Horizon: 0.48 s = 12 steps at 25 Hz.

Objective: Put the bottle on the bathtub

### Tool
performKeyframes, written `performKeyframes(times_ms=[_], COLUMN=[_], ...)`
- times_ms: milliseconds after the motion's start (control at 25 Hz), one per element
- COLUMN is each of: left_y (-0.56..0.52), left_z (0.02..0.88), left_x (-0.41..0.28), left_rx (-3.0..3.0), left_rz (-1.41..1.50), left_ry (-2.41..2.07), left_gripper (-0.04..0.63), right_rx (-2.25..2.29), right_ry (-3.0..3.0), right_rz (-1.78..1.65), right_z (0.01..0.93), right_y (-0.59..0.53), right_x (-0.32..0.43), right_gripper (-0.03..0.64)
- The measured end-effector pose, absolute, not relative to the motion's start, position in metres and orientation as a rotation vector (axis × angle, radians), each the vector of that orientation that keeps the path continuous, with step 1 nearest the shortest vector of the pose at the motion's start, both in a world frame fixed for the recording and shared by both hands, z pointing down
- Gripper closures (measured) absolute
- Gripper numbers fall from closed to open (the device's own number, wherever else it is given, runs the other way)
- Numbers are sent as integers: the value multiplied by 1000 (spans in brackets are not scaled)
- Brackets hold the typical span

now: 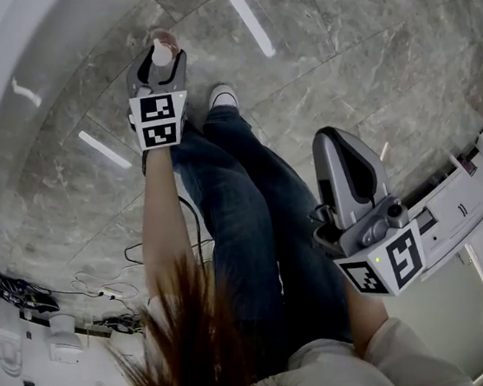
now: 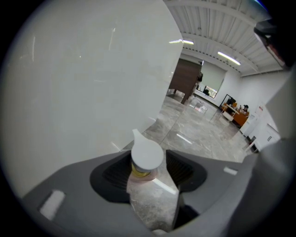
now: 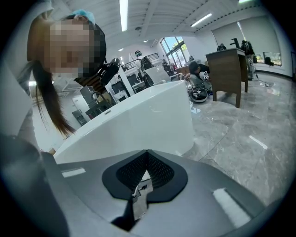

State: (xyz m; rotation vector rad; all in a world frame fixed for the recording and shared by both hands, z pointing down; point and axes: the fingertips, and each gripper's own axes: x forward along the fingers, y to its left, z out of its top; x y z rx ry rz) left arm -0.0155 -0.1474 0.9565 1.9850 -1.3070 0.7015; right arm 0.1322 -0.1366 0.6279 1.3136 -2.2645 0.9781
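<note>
The bottle has a white flip cap, a yellow neck and a clear body. My left gripper is shut on it, holding it upright above the marble floor next to the white bathtub. In the left gripper view the bottle sits between the dark pads, and the bathtub wall fills the left side. My right gripper hangs by the person's right side, shut with nothing in it. Its jaws meet in the right gripper view, where the bathtub stands ahead.
The person's jeans-clad legs and a white shoe stand between the grippers. Cables lie on the floor at lower left. White equipment sits at right. A dark desk and people are far behind the tub.
</note>
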Motion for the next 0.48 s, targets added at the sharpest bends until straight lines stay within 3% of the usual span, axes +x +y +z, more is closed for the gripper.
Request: performKeyframes(times_ms=[480], left_y=[-133], left_z=[926], left_x=[-34], left_rx=[1941], left_rz=[689], left_ry=[-1328], left_gripper=[339], right_rx=[1300], right_ry=[-2256], right_rz=[1002], right_z=[606], right_y=[-127], right_x=[120], right_gripper=[617])
